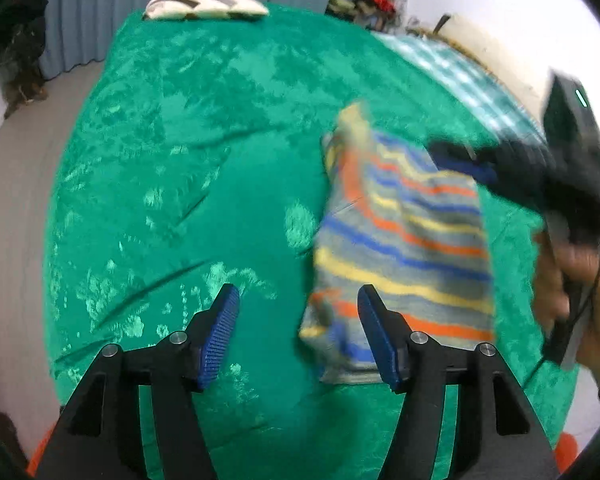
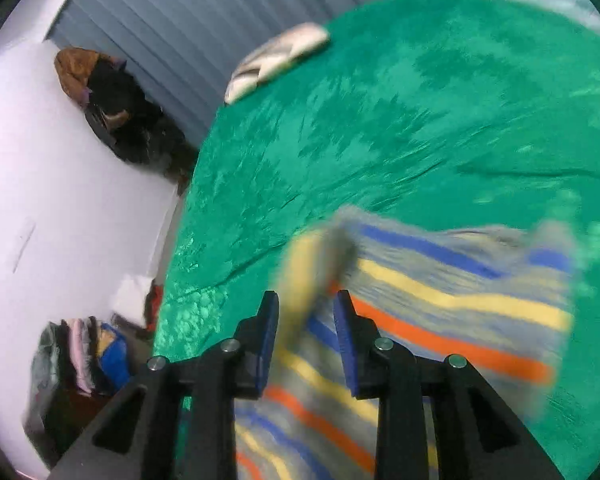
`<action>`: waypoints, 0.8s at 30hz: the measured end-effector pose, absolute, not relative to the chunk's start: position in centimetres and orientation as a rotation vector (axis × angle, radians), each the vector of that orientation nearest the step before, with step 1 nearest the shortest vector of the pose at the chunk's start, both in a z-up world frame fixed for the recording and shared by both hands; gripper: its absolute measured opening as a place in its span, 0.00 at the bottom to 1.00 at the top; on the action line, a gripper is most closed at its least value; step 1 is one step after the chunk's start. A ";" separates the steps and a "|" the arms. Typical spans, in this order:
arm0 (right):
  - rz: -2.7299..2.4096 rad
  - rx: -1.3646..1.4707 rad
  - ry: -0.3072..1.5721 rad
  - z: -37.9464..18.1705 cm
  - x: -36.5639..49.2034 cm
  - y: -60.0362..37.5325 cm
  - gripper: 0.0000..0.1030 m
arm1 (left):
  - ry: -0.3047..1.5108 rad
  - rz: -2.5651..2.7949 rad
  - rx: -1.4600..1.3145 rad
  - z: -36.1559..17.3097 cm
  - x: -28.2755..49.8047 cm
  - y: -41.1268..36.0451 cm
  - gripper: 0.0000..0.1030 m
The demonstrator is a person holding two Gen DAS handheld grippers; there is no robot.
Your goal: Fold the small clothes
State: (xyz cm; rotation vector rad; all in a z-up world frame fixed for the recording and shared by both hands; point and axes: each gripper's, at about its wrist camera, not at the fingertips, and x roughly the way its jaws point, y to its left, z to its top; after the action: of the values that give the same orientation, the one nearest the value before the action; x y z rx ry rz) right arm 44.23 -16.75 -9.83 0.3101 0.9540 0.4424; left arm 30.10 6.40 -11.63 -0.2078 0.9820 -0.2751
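Green bedspread [image 1: 204, 152] fills left wrist view; left gripper [image 1: 298, 326] released, empty; striped garment [image 1: 404, 240] near front right edge.
Right wrist view: right gripper [image 2: 306, 328] partly parted, yellow fold [image 2: 304, 276] between pads, grip unclear. Judgement: flatten before releasing.

The small garment [image 1: 404, 240] was grey with stripes of blue, yellow and orange — lying on a bright green bedspread [image 1: 204, 128] with a shiny mottled pattern. The left hand-held gripper [image 1: 298, 336] was black with blue ribbed pads [image 1: 216, 340] — the curtain [image 1: 100, 4] grey-blue.
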 end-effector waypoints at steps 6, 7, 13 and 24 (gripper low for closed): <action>0.548 0.074 1.006 -11.0 35.1 -15.8 0.29 | 1.087 -0.292 -0.061 -14.3 31.3 3.3 0.16; 0.519 0.056 1.094 -13.6 33.9 -15.9 0.29 | 1.128 -0.287 -0.051 -15.3 31.3 3.2 0.16; 0.407 0.138 1.076 -13.9 29.6 -18.2 0.24 | 1.079 -0.266 -0.014 -13.1 28.3 4.4 0.47; 0.314 0.231 1.132 -16.1 27.4 -18.9 0.24 | 1.138 -0.221 0.104 -15.0 25.9 3.3 0.73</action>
State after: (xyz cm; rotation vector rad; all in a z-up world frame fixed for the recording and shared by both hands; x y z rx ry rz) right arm 27.43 -18.91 -16.12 0.2315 1.1320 0.3139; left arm 25.91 3.30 -14.97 0.1036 1.1376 -0.2209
